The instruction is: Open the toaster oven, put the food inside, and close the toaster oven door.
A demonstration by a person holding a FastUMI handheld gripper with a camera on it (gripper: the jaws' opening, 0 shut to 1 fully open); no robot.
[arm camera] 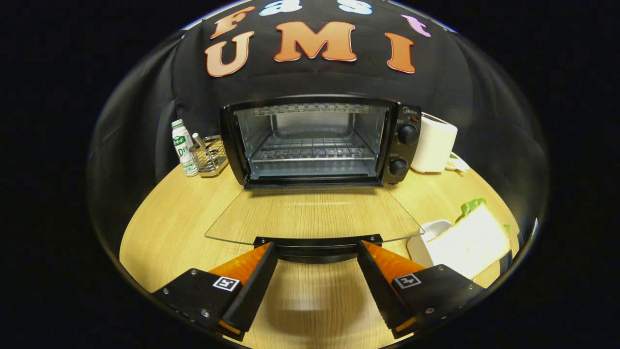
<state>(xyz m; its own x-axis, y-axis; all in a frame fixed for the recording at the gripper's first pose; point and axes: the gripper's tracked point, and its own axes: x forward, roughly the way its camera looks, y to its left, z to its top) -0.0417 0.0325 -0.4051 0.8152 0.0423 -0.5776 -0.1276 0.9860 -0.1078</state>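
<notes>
We find the oven [315, 140] at the table's [164, 228] back edge, door [315, 218] fully down, its handle [317, 246] at the fingertips. The gripper [317, 252] is spread wide and holds nothing. Next, we swing right to the bread [467, 240] on its plate [426, 237] near the right edge and grip it gently. Oven and bottle [183, 147] labels are illegible.

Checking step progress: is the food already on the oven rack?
No: the rack is bare, and the sandwich sits on a plate beside the open hand-held gripper.
</notes>
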